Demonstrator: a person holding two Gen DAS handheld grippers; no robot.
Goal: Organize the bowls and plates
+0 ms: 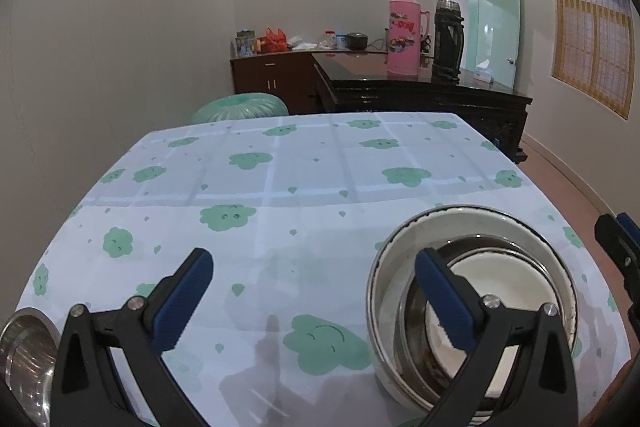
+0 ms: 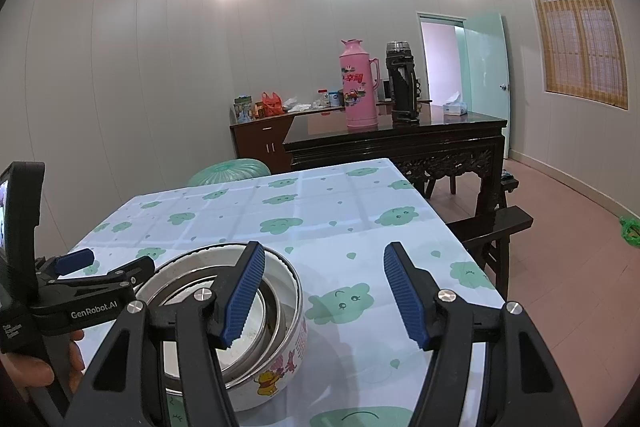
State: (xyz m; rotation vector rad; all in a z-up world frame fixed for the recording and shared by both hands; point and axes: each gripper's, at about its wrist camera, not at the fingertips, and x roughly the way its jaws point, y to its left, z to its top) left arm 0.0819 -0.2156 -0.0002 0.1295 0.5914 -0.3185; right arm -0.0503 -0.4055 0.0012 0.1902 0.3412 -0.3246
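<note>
A worktop (image 2: 344, 203) under a cloud-print cloth fills the lower frame. At lower left in the right wrist view sits a stack of nested bowls (image 2: 288, 359). A steel bowl (image 1: 24, 351) lies at the left wrist view's lower left corner. Left tongs (image 1: 312, 291) and right tongs (image 2: 324, 295) both gape wide, holding nothing.

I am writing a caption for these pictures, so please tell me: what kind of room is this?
Most likely a dining or living room in a home. A table with a cloud-print tablecloth holds stacked bowls; behind it a dark carved wooden table carries a pink thermos flask.
</note>
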